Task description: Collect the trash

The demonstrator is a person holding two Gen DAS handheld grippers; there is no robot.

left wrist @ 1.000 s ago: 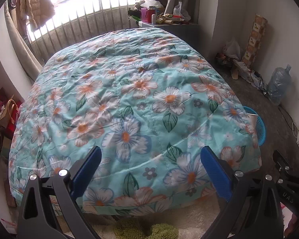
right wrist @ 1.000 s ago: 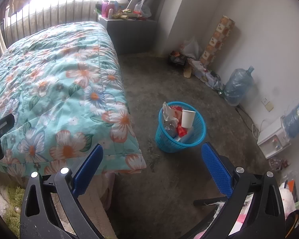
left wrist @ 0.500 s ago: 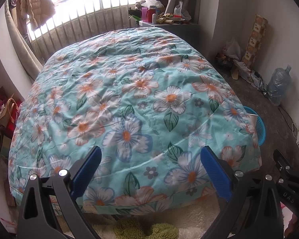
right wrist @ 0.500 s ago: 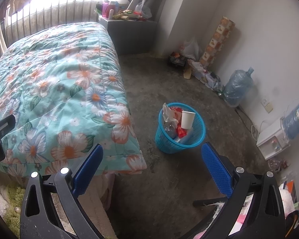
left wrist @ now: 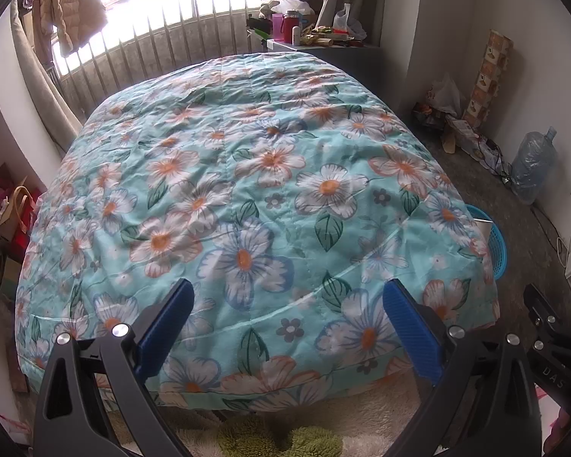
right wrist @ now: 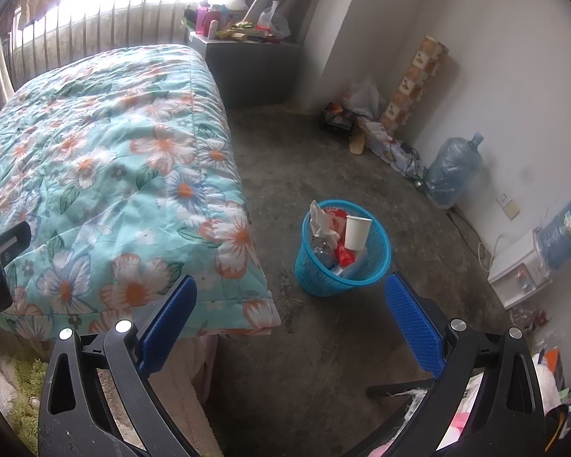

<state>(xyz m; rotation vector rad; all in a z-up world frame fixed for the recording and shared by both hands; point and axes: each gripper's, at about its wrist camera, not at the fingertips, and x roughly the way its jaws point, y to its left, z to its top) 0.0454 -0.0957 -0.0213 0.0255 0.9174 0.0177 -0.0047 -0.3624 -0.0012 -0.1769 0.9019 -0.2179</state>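
Both grippers wide open, empty: left (left wrist: 285,320) over quilt (left wrist: 247,190); right (right wrist: 291,318) w/ full bin (right wrist: 342,251) frame center.

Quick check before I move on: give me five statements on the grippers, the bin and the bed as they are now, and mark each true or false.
1. Both grippers are open and hold nothing. True: the left gripper and the right gripper each have their jaws spread wide.
2. The blue basket is empty. False: it holds trash, including a white paper cup.
3. The basket stands on the bare floor beside the bed. True.
4. The floral quilt has wrappers lying on it. False: no trash shows on it in either view.
5. The big water bottle stands on the grey cabinet. False: it stands on the floor by the wall.
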